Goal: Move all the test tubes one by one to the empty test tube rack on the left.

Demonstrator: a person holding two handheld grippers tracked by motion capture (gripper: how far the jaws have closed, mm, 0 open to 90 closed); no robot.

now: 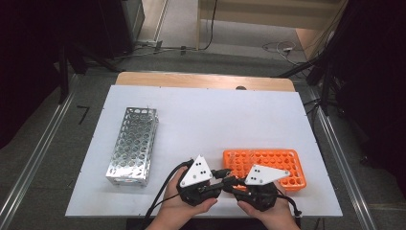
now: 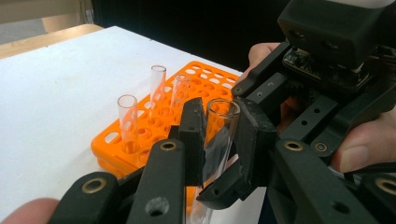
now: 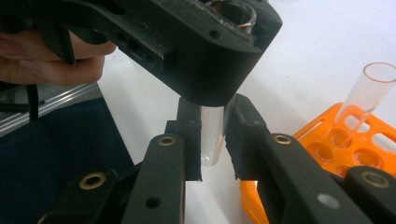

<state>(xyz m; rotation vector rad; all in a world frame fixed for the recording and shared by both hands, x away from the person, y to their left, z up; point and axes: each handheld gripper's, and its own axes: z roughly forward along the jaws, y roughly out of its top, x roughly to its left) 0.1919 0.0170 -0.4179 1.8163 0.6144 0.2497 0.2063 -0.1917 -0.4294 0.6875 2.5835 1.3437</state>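
Note:
A clear glass test tube [image 2: 218,140] hangs just above the table's front edge, held at both ends. My left gripper [image 2: 219,116] is shut on it just under its open rim. My right gripper [image 3: 212,140] is shut on its lower part, near the rounded bottom, with the left gripper's black body right above it. In the high view both grippers meet nose to nose at the front edge, left gripper [image 1: 221,181] and right gripper [image 1: 231,184], beside the orange rack [image 1: 268,160]. Three more tubes [image 2: 158,86] stand upright in that rack's near corner.
A silver metal tube rack [image 1: 134,143] lies on the left of the white tabletop [image 1: 206,115]. The orange rack sits at the front right, close to the person's right hand [image 1: 268,213]. Cables trail off the front edge from both grippers.

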